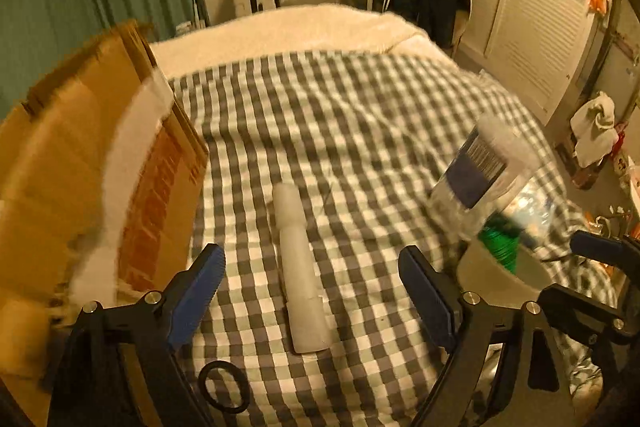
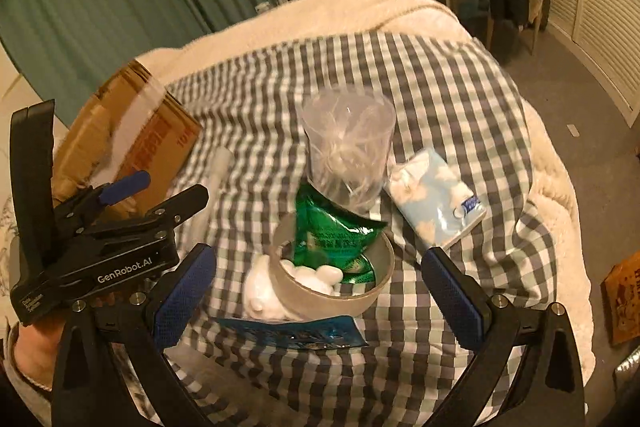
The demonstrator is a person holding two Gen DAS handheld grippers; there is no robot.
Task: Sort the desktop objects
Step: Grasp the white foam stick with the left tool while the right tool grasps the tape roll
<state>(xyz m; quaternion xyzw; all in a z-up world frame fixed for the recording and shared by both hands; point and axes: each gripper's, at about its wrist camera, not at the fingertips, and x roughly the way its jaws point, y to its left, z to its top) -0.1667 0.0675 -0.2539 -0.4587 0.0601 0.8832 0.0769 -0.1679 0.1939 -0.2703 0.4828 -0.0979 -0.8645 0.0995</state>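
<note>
On the checked bed cover [image 1: 360,115], both empty: left hand-held gripper [image 1: 312,287] gapes astride a white tube [image 1: 298,267], right hand-held gripper [image 2: 320,299] spread over the tape roll [image 2: 360,297], apparently preparing pickups.

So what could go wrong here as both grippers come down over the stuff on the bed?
1. The clear plastic cup leans against the green packet in the tape roll; nudging either could tip it.
2. The white tube lies loose on the soft checked blanket and may roll when the open left gripper closes.
3. The grippers are close together and could collide.
</note>
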